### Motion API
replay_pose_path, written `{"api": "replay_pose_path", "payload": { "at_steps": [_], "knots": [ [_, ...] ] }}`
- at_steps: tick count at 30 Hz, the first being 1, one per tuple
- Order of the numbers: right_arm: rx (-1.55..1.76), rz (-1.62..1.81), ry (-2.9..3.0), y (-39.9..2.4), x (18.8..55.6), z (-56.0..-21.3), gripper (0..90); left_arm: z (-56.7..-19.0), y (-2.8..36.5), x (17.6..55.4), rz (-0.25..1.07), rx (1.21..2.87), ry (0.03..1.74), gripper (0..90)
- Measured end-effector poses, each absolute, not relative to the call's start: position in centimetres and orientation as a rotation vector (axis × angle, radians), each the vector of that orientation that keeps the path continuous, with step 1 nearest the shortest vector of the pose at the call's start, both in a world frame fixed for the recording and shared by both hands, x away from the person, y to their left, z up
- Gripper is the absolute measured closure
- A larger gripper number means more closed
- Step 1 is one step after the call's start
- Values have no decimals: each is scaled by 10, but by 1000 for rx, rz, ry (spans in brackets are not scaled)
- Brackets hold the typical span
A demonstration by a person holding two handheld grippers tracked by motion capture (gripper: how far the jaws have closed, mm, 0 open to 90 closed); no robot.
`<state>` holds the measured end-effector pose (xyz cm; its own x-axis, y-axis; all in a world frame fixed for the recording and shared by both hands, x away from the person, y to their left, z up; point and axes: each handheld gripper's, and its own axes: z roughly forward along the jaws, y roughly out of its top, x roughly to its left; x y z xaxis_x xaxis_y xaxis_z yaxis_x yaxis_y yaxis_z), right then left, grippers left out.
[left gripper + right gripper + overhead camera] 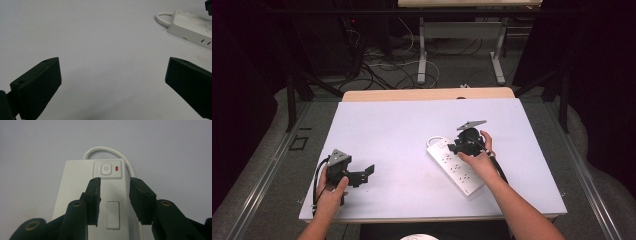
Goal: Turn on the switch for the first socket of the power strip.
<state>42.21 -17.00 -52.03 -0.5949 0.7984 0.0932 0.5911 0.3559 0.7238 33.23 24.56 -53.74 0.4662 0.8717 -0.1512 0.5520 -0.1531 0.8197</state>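
White power strip (82, 195) with red indicator light (116, 168), black tool (113, 195), pale lavender table mat (397, 130)

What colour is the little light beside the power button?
Red. The indicator light on the white power strip shows best in the right gripper view.

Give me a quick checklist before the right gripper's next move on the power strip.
1. Right gripper above the power strip, near the switch end: ok.
2. Jaws parted, nothing between the pads: ok.
3. Power button ahead of the fingertips and untouched: ok.
4. Red indicator beside the button visible: ok; whether it is lit: cannot tell.
5. Left gripper open, apart from the strip on the table: ok.
6. Strip's cable loops behind the end, away from the jaws: ok.
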Motion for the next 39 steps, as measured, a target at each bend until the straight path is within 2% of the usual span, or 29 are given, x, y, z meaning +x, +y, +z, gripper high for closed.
{"api": "replay_pose_path", "payload": {
  "at_steps": [18,39],
  "knots": [
    [1199,1105,2350,-173,419,-516,587,-537,245,332,451,1831,1205,7],
    [1162,1124,2385,-169,414,-514,466,-540,245,337,432,1827,1215,7]
  ]
}}
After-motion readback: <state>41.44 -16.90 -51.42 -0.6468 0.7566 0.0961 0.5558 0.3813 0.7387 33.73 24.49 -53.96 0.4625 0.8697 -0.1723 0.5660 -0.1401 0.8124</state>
